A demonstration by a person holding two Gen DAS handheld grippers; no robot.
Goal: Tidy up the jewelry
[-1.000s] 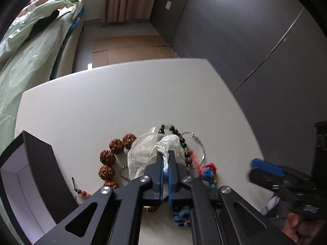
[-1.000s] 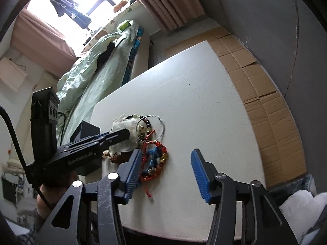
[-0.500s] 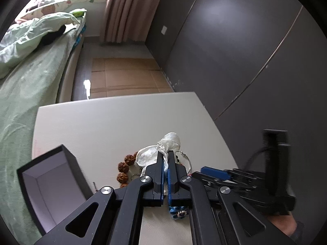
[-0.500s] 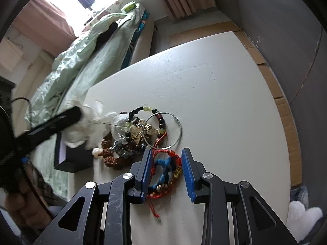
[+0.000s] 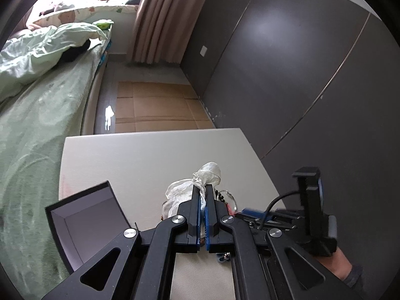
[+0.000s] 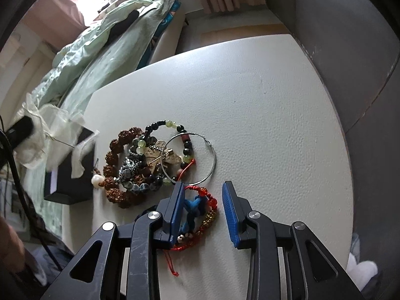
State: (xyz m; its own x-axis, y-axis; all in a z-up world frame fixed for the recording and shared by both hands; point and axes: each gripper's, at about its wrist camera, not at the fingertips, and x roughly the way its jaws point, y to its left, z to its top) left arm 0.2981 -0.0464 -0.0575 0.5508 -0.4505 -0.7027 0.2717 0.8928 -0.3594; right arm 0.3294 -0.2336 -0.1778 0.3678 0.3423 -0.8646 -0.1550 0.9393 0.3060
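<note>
The left gripper point(image 5: 202, 187) has its jaws pressed together on a white gauzy pouch point(image 5: 200, 180), which it holds clear above the white table point(image 5: 150, 155); the pouch bunches out past the fingertips and hangs to their left. Near left of it on the table stands an open black box point(image 5: 82, 222) with a pale lining. The right gripper point(image 6: 203, 190) points steeply down at the near edge of the jewelry heap, and its jaws have just been closing. They stand partly spread, with a red and blue cord bracelet point(image 6: 200, 212) lying on the table between them, against the left blue pad; the right pad is apart from it. Just beyond the fingertips lies a thin silver hoop point(image 6: 188, 158), overlapping a black and green bead bracelet point(image 6: 172, 127), a gold leaf-shaped piece point(image 6: 160, 155) and a ring of rough brown beads point(image 6: 117, 155).
</note>
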